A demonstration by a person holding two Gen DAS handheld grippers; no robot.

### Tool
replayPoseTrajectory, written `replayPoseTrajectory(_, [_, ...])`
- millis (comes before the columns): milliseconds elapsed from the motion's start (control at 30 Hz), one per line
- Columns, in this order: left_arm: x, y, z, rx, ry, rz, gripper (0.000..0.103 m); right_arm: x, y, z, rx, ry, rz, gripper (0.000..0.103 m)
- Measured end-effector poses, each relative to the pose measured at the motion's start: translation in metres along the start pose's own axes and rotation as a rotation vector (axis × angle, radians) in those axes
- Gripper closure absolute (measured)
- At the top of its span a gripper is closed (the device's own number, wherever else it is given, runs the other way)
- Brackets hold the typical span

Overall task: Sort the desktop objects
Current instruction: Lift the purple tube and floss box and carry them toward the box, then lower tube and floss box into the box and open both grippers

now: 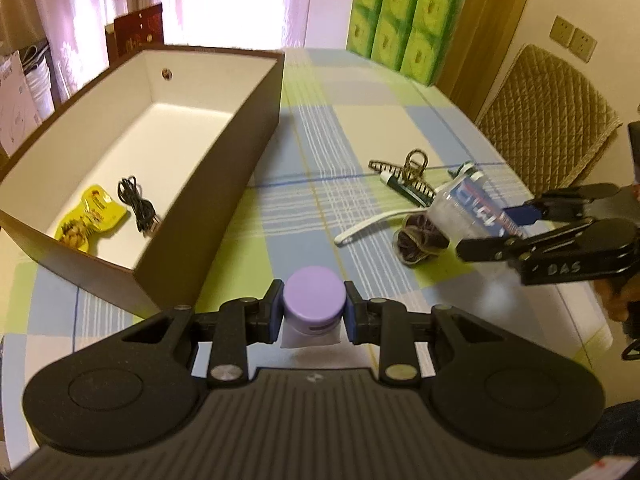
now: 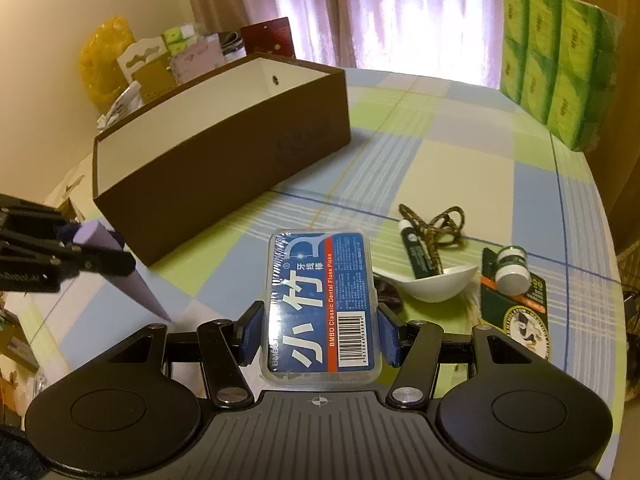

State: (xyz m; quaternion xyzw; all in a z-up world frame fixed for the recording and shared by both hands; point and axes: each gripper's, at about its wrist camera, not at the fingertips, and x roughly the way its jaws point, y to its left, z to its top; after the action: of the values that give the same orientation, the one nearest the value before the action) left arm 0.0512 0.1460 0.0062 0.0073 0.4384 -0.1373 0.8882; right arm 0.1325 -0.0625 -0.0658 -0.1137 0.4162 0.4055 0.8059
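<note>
- Left gripper: pads clamped on the purple cap of a purple-capped tube, held above the checked tablecloth, just beside the near corner of the box.
- Right gripper: closed on a clear floss pick case with a blue label, lifted clear of the table.
- Brown cardboard box, open top, white inside: holds a yellow snack packet and a coiled black cable.
- On the cloth to the right: white spoon, green tube, patterned cord, small white-capped jar on a dark green carton, a dark wrapped item.
- Far edge: green tissue packs.
- Quilted chair beyond the table.
</note>
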Motion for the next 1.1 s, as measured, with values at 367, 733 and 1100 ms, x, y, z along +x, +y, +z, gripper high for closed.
replayPoseTrajectory(367, [-0.060,0.026,0.014,0.012,-0.107,-0.047,0.078,-0.001,0.053,0.019,-0.053,-0.002,0.024,0.049])
replayPoseTrajectory(733, [-0.104,0.083,0.048,0.038,-0.225,-0.027,0.078,0.014,0.112,0.068,-0.136,-0.068,0.072,0.049])
replayPoseTrajectory(1100, [-0.073,0.161,0.097,0.082,-0.222,0.065,0.078,0.071,0.160,0.141,-0.200,-0.130,0.087,0.049])
